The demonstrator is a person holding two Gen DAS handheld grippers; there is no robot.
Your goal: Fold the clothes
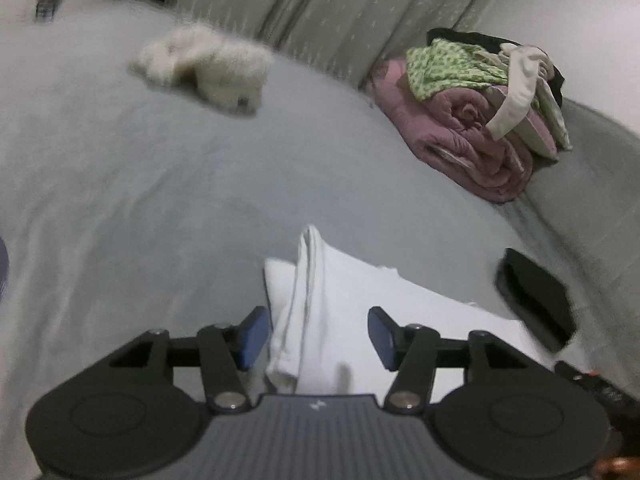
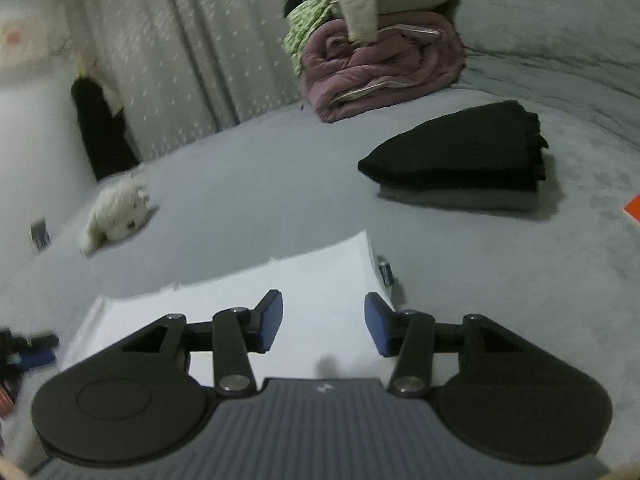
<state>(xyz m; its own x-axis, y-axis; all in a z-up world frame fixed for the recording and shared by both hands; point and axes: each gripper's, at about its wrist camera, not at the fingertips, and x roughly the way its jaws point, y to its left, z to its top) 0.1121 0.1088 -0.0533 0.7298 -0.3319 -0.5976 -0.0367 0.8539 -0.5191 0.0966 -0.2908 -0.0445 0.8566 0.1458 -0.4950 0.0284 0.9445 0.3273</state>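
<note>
Two claws hovered over a white garment lying on a grey bed, folded flat except for one ridge. The left claw stood open, its blue pads either side of a raised fold of the white cloth without pressing it; the right claw was likewise open and empty above the garment's flat panel.

The ridge looked the likeliest source of trouble: nothing held it, so it seemed free to slump sideways or spring open and spoil the fold. A claw closing there might have pinched only the top layer and, on lifting, peeled the stack apart. A low pass could equally have snagged the loose edge and dragged the garment askew across the soft bedding.

A black stack of folded clothes sat well apart on the right, and a pink quilt topped with a green cloth lay at the far edge near the curtain. A white plush toy lay clear of the work. Motion blur softened both views.
</note>
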